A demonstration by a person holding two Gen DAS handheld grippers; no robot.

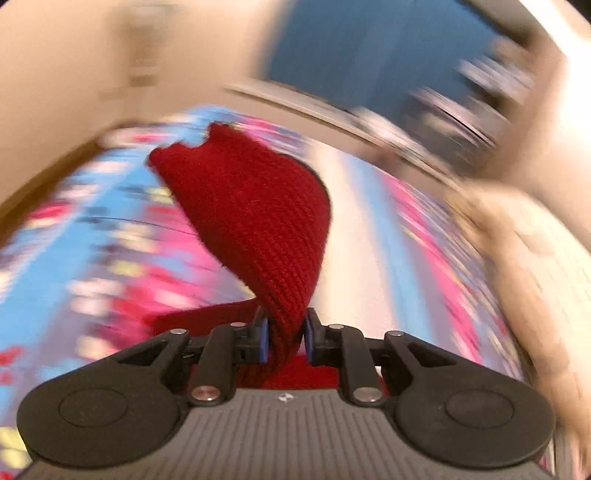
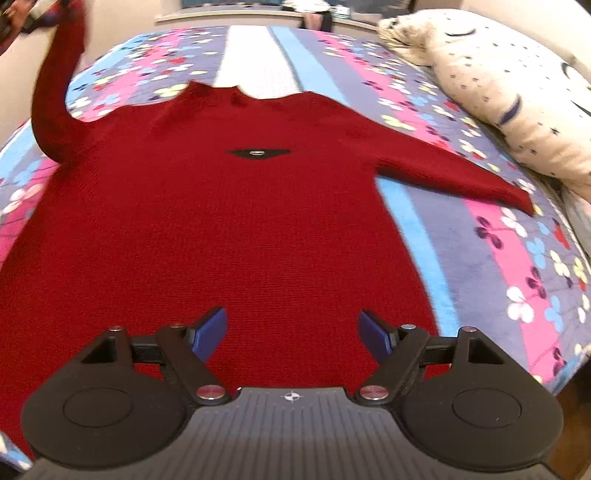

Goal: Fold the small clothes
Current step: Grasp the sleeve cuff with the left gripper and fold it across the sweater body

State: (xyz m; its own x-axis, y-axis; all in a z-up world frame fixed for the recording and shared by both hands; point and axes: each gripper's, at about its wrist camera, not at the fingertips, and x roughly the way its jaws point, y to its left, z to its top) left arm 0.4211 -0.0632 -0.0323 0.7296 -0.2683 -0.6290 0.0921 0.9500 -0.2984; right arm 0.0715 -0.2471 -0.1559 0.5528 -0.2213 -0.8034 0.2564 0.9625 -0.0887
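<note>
A red knit sweater (image 2: 207,221) lies flat on the bed, collar at the far end, with a small dark patch (image 2: 258,153) on its chest. Its left sleeve (image 2: 55,92) is lifted high off the bed toward the top left corner. In the left wrist view my left gripper (image 1: 286,332) is shut on that sleeve's cuff (image 1: 255,221), which sticks up past the blue pads. The other sleeve (image 2: 454,173) lies stretched out to the right. My right gripper (image 2: 291,332) hovers open over the sweater's lower part, nothing between its fingers.
The bed carries a striped floral cover (image 2: 498,258) in pink, blue and purple. A cream pillow (image 2: 509,88) lies along the right side. A ledge (image 2: 229,14) runs behind the bed's far end. The left wrist view is heavily blurred.
</note>
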